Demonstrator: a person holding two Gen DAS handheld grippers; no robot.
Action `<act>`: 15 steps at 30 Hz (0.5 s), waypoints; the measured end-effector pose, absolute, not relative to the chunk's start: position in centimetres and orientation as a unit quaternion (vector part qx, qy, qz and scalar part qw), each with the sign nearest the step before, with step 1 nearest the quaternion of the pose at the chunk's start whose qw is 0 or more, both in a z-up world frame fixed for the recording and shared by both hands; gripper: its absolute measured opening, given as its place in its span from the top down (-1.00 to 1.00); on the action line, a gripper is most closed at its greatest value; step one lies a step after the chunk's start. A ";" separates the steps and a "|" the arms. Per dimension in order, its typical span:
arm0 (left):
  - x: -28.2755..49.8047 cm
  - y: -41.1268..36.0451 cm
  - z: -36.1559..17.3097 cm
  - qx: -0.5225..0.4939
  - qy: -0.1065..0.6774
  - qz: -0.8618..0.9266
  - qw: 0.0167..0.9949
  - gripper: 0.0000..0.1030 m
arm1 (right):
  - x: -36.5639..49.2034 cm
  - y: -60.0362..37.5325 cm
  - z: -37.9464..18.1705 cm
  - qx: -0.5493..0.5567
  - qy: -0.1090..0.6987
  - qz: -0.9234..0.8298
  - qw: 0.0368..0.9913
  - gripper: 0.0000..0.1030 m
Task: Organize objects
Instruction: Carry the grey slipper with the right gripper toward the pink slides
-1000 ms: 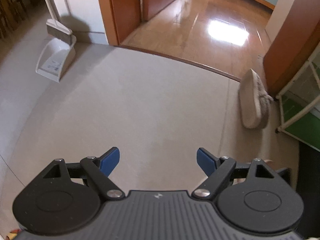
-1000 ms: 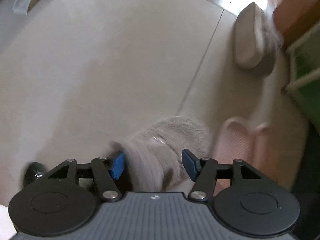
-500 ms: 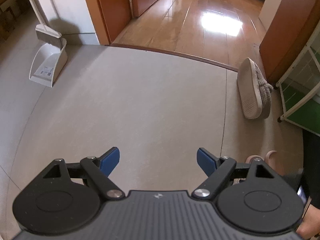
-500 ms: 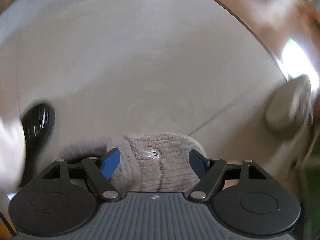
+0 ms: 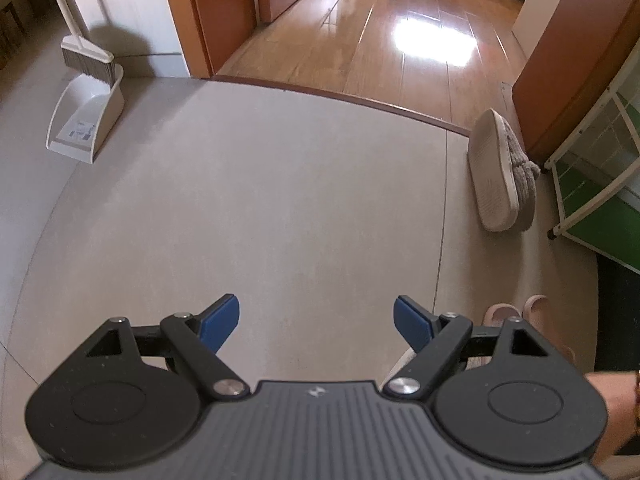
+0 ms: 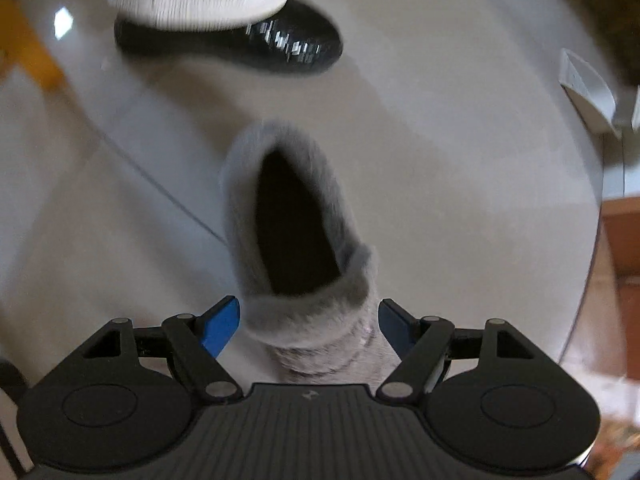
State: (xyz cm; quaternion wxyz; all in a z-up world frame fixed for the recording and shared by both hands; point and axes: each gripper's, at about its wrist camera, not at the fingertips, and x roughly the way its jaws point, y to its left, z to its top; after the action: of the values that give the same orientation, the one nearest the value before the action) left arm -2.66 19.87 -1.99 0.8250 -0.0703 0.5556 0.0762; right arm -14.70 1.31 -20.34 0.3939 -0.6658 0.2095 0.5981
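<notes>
My right gripper point(image 6: 309, 322) has just been opening, and the grey fuzzy slipper point(image 6: 294, 224) sits on the floor between its jaws, sole down with its mouth facing up; the pads look clear of it. I'd lift straight up so the fuzz doesn't snag and tip it. Its mate point(image 5: 502, 172) lies on its side near the green rack point(image 5: 592, 184). My left gripper point(image 5: 316, 318) hangs wide apart and empty over bare floor, ready for that one
</notes>
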 end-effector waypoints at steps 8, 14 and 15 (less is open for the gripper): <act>-2.7 20.0 -3.0 -0.075 0.571 0.069 0.814 -0.64 | -12.7 1.0 -25.4 -0.705 0.139 0.609 0.337 -0.99; -2.8 20.5 -3.3 -0.074 0.573 0.073 0.813 -0.64 | -13.1 1.7 -27.8 -0.712 0.159 0.605 0.318 -0.37; -2.7 20.6 -3.3 -0.076 0.573 0.074 0.812 -0.64 | -13.2 1.6 -27.6 -0.710 0.161 0.604 0.325 -0.25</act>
State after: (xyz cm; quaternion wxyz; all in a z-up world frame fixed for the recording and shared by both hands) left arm -2.74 20.60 -3.34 0.8123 -0.0763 0.5734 0.0743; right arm -13.22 1.56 -27.57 0.3250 -0.7096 0.1609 0.6041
